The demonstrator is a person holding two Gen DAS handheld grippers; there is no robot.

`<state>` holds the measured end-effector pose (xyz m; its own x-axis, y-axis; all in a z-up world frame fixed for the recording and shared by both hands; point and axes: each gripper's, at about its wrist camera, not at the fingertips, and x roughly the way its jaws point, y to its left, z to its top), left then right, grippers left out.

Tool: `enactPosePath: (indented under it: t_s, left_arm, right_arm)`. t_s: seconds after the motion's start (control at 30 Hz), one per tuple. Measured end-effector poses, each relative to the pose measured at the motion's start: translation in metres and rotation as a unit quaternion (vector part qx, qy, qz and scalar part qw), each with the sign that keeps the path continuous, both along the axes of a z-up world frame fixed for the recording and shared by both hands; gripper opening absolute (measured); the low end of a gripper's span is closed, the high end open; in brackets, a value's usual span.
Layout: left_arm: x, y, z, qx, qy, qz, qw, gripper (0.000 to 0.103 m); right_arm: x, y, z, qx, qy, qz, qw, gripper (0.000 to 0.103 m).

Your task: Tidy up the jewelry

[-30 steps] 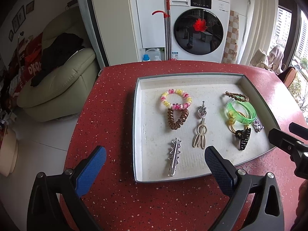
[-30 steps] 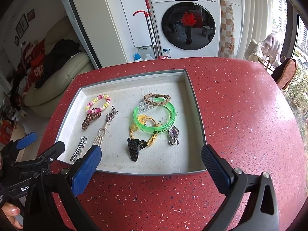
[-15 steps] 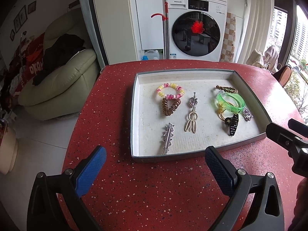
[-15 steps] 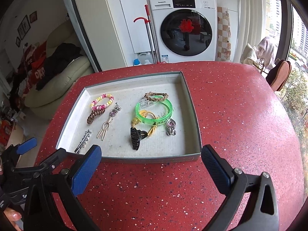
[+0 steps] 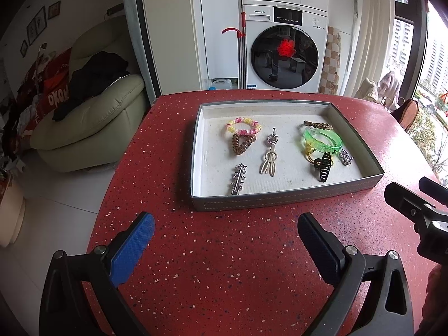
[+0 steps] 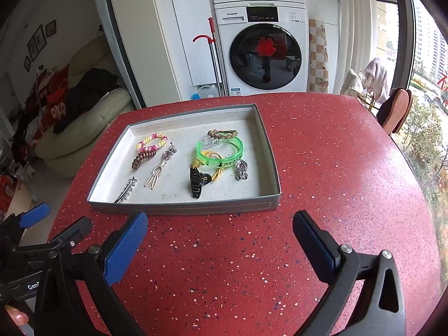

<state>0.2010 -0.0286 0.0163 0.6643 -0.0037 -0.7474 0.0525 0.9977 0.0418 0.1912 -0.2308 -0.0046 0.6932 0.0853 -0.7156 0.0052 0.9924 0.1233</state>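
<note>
Red speckled table (image 5: pixel 224 252) now shows wide between tray (image 5: pixel 280 200) and both grippers, which have drawn back, left gripper (image 5: pixel 224 240) and right gripper (image 6: pixel 221 238) spread wide and empty; sorting looks finished, or perhaps paused. Jewelry lies inside the tray; the black claw clip (image 6: pixel 196 183) runs its long axis near-to-far, teeth seemingly leftward.

Grey tray (image 5: pixel 280 200) flat on red counter (image 5: pixel 224 266); left side: beaded bracelet (image 5: pixel 243 126) touching brown coil tie (image 5: pixel 243 145), silver spiked clip (image 5: pixel 238 178), beige pin (image 5: pixel 269 160); right: green bangle (image 5: pixel 322 142), braided band (image 5: pixel 317 125), black claw clip (image 5: pixel 324 166), silver charm (image 5: pixel 346 157).
</note>
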Motion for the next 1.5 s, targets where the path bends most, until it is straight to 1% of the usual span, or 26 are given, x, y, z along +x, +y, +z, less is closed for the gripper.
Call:
enactPosePath:
  t_s: [0.17, 0.47, 0.53, 0.73, 1.03, 1.23, 1.5]
  left_arm:
    - [-0.014, -0.001, 0.002, 0.006, -0.02, 0.0, 0.9998, 0.103]
    - [-0.041, 0.007, 0.009, 0.007, -0.074, 0.012, 0.9971, 0.103]
    - [-0.044, 0.01, 0.009, 0.007, -0.081, 0.019, 0.9965, 0.103]
    - [-0.048, 0.016, 0.002, 0.002, -0.082, 0.028, 0.9963, 0.103]
    - [-0.05, 0.016, 0.0, 0.007, -0.093, 0.037, 0.9949, 0.103]
    - [-0.052, 0.011, 0.001, 0.021, -0.103, 0.036, 0.9938, 0.103]
    - [-0.053, 0.01, 0.002, 0.012, -0.098, 0.033, 0.9946, 0.103]
  right_arm:
    - [-0.019, 0.005, 0.002, -0.017, -0.02, 0.001, 1.0, 0.103]
    - [-0.042, 0.009, 0.006, -0.017, -0.053, -0.01, 0.998, 0.103]
    - [-0.046, 0.012, 0.006, -0.02, -0.062, -0.011, 0.998, 0.103]
    - [-0.058, 0.024, 0.006, -0.047, -0.087, -0.013, 0.995, 0.103]
    - [-0.065, 0.03, 0.009, -0.068, -0.108, -0.02, 0.992, 0.103]
    - [-0.064, 0.023, 0.008, -0.063, -0.11, -0.035, 0.991, 0.103]
    - [-0.062, 0.02, 0.009, -0.06, -0.107, -0.032, 0.992, 0.103]
